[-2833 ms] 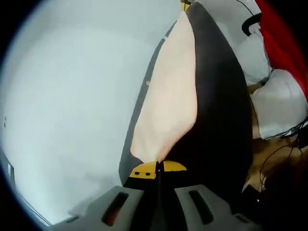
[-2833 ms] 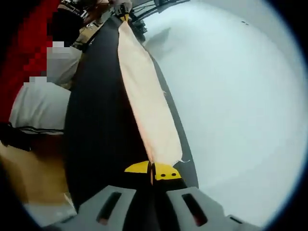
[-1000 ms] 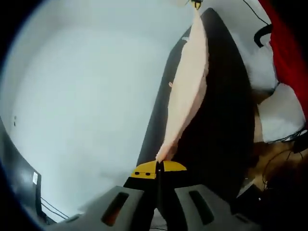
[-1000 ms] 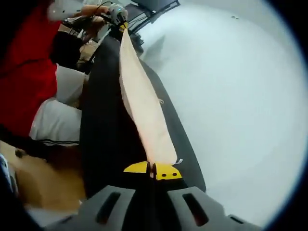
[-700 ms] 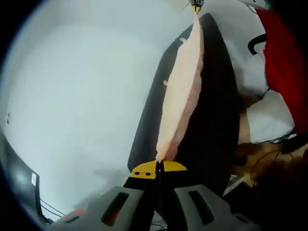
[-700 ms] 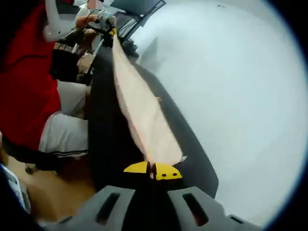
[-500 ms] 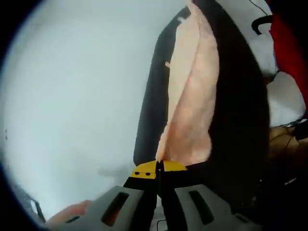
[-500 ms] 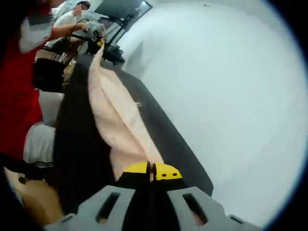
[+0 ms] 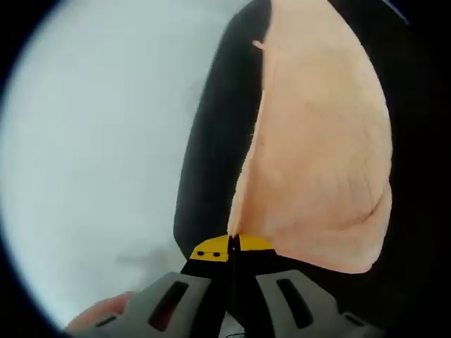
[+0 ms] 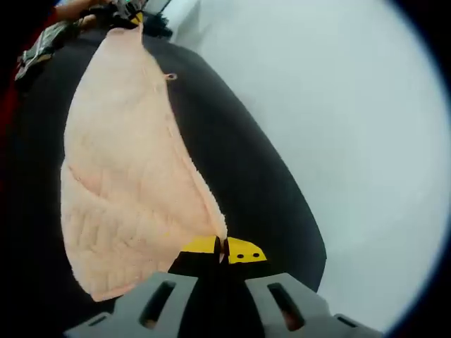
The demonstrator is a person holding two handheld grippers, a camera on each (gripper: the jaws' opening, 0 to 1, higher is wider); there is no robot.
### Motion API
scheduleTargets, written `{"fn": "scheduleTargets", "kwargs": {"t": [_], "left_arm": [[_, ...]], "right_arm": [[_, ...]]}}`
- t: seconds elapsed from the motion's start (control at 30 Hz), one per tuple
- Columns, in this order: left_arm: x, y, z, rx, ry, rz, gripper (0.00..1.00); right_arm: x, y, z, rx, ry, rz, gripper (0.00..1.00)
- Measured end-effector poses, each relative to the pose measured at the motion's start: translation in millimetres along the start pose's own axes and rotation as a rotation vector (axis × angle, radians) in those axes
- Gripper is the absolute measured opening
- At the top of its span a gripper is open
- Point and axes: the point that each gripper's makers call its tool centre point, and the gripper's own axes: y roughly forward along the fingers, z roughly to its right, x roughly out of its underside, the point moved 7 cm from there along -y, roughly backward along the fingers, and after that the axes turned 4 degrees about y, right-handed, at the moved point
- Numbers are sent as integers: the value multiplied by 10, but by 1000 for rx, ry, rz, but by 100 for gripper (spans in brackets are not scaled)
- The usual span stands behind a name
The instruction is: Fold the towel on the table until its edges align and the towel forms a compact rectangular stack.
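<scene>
The left tool is pinched tight on one corner of the peach towel. Its yellow tips are pressed together with the cloth between them. From there the towel spreads out wide over the black counter. A small loop tag sticks out from the towel's far edge.

The right tool is also pinched tight on a corner of the towel, its yellow tips together. The towel fans out from that corner over the black counter. At the far corner of the towel, the left tool holds on. The loop tag sits near that far corner.
</scene>
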Motion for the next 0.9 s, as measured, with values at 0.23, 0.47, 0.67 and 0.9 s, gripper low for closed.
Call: {"fn": "scheduleTargets", "kwargs": {"t": [0.23, 0.47, 0.67, 0.9], "left_arm": [[-84, -444, 299, -83, 219, 63, 0], [43, 10, -94, -42, 4, 78, 0], [33, 568, -246, 18, -46, 64, 0], [26, 776, -319, 13, -122, 81, 0]], "right_arm": [[106, -298, -199, 24, -80, 110, 0], [32, -30, 209, 41, 140, 148, 0], [34, 479, 340, 41, 97, 13, 0], [21, 553, 443, 90, 122, 12, 0]]}}
